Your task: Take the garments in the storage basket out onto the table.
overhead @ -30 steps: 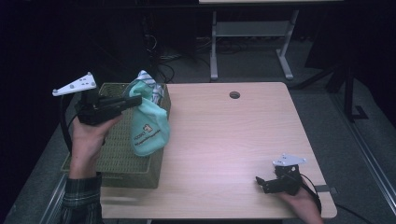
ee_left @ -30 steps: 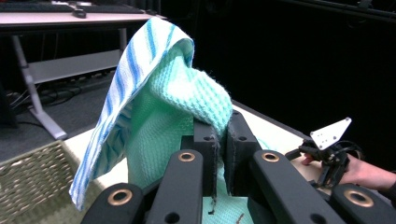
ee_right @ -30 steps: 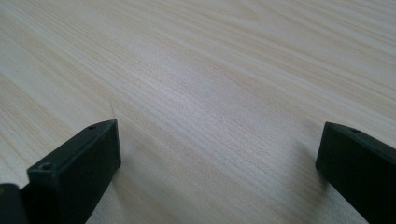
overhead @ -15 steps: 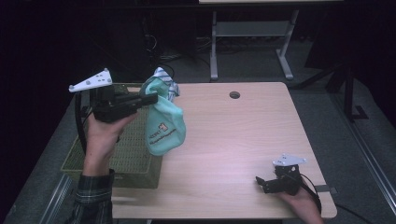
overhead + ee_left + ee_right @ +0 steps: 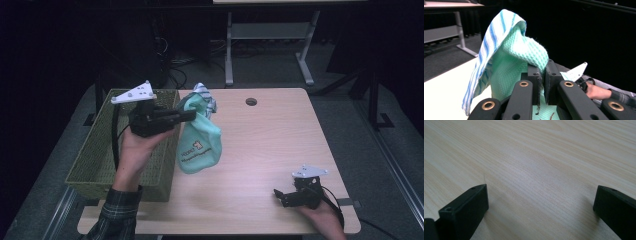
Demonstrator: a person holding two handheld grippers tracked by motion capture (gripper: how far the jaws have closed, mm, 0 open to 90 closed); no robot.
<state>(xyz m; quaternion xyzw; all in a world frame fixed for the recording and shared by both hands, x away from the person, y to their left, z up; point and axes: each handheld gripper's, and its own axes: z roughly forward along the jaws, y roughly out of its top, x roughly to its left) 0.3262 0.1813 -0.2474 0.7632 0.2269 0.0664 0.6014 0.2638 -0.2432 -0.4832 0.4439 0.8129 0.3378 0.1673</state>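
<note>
Green basket (image 5: 95,160) at surface's (image 5: 270,145) left edge. Left gripper (image 5: 187,116) raised beside basket's right rim, jaws clamped on mint cloth (image 5: 200,145) with blue-striped cloth (image 5: 486,45); bundle hangs over the surface, clear of it. Right gripper (image 5: 280,196) rests low at near right corner, jaws wide, holding nothing.

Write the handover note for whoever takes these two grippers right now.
Left gripper: shut on the green towel, held in the air at the wicker basket's right edge, over the table.
Right gripper: open, holding nothing, low over the table's near right corner.
Done: towel is out of the basket.
Left: towel not yet set down; bare wood lies between the grippers, probably the place for it.
</note>
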